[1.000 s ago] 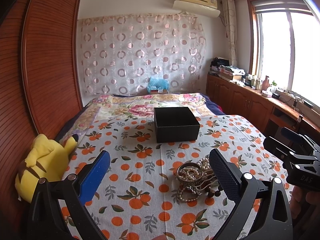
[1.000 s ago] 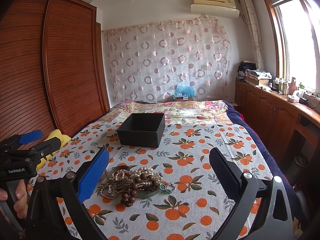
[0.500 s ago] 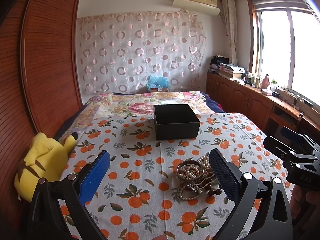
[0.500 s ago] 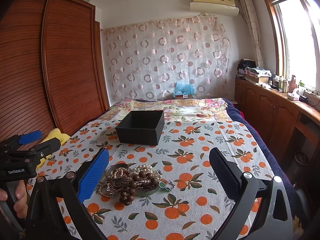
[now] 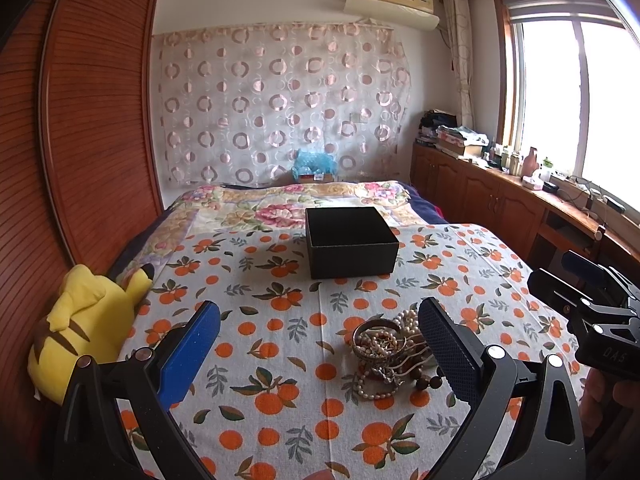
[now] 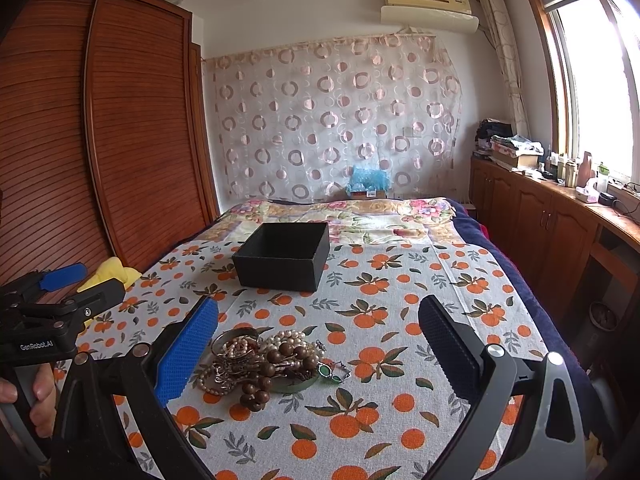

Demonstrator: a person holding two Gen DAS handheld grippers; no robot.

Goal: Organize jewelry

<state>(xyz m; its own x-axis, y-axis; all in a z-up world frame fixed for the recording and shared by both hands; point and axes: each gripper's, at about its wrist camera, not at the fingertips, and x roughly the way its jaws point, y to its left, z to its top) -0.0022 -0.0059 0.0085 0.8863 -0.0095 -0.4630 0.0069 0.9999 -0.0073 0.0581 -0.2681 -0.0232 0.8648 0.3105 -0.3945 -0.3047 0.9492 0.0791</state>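
A tangled pile of jewelry lies on the orange-print cloth: pearl strands, brown wooden beads, a metal bangle. It also shows in the right wrist view, with a green bangle and a small green pendant. An open black box stands farther back on the bed; in the right wrist view the box looks empty. My left gripper is open and empty, the pile near its right finger. My right gripper is open and empty, the pile near its left finger.
A yellow plush toy lies at the bed's left edge by the wooden wardrobe. A floral quilt covers the bed's far end. Wooden cabinets with clutter run along the right wall under the window.
Both grippers have tilted slightly, so the bed, box and pile sit a little lower in each view. The jewelry and box have not moved.
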